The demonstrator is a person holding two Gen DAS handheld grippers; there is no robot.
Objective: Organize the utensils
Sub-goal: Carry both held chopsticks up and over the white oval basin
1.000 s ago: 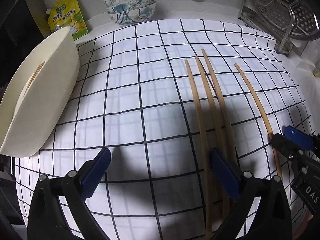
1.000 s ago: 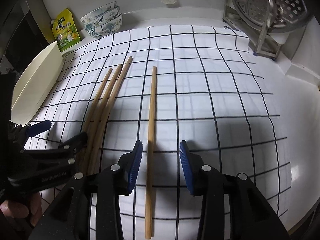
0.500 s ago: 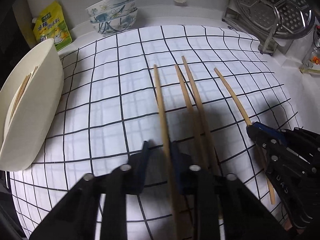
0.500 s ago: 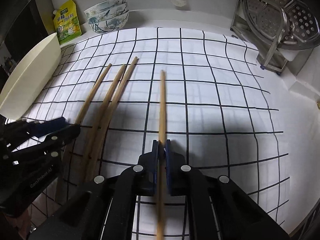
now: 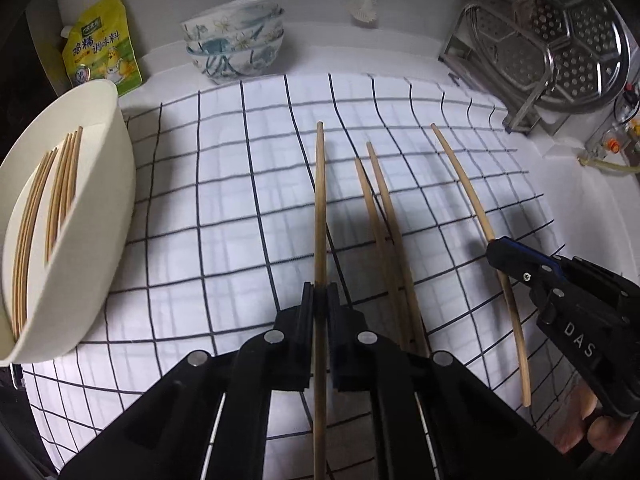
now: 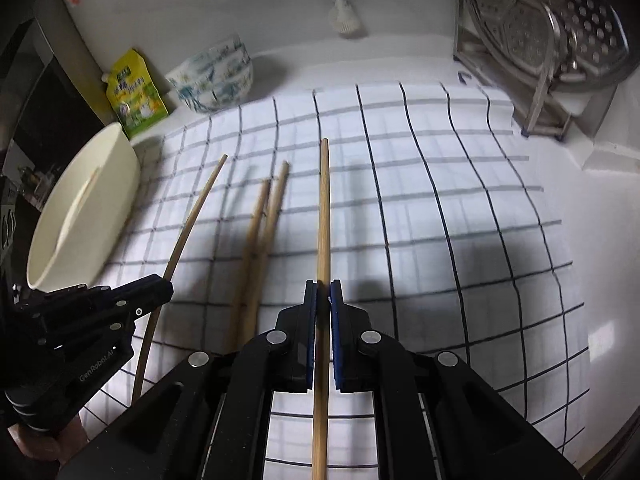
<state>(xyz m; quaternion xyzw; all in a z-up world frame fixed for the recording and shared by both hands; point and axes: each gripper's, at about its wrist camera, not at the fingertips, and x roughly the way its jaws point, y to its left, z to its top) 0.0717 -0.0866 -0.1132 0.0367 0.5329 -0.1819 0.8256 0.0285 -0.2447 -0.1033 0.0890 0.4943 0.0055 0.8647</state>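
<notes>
Left wrist view: left gripper (image 5: 320,292) clamps one chopstick (image 5: 320,200) above the checked cloth (image 5: 224,208) — right gripper (image 6: 323,290) pinches another chopstick (image 6: 323,216), two loose chopsticks (image 6: 260,240) lying between them.

matt wooden chopsticks (image 5: 320,208), checked woven cloth (image 5: 224,216), glossy patterned ceramic bowls (image 5: 236,52), shiny perforated metal steamer tray (image 5: 560,40)

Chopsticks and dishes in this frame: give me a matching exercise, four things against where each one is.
Things:
1. left gripper
2. white tub
3. patterned bowls
4. loose pair of chopsticks

Places or states:
A. stacked by the back wall
B. lying side by side on the checked cloth
C. shut on one chopstick
D. holding a bundle of chopsticks already

Pairs: 1-C, 2-D, 3-A, 4-B
</notes>
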